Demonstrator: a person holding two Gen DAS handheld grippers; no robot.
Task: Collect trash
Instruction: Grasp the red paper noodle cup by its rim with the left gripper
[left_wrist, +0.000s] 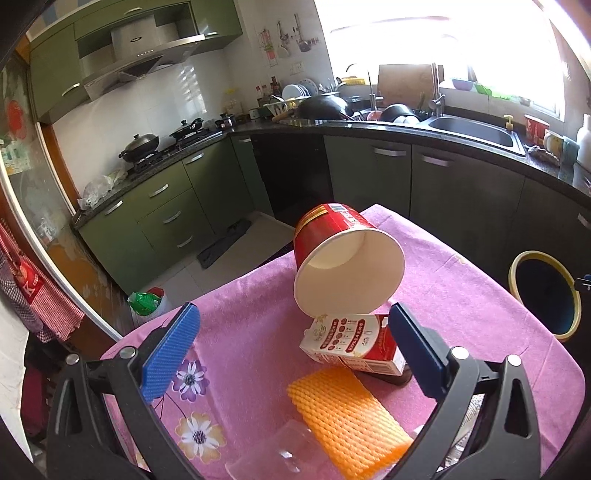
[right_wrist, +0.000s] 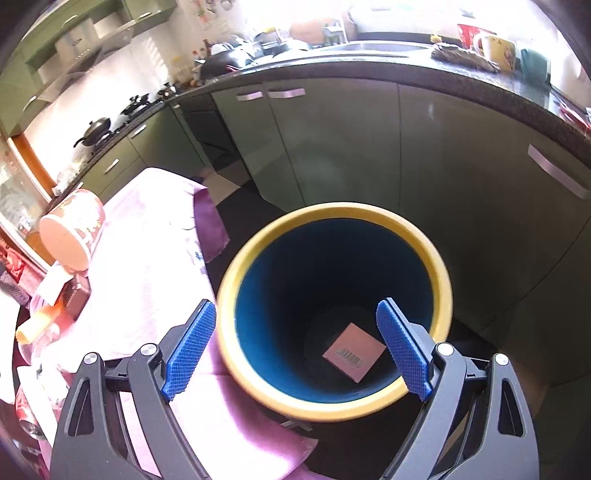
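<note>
Left gripper (left_wrist: 291, 354) fingers spread wide above the carton (left_wrist: 351, 345), cup (left_wrist: 343, 258) and orange sponge (left_wrist: 347, 417) on the surface (left_wrist: 240, 306). Right gripper (right_wrist: 297, 349) gapes empty over the bin (right_wrist: 334, 404), a pink box (right_wrist: 354, 350) inside.

- Daylight floods in through the window (left_wrist: 443, 48), blown out white.
- Glare washes the tablecloth (right_wrist: 147, 229) pale.
- Fisheye bending and dark corners frame both views.

We see green cabinets (left_wrist: 166, 206), a dark countertop (left_wrist: 369, 123), a range hood (left_wrist: 144, 55) and a sunlit window (left_wrist: 443, 37).
</note>
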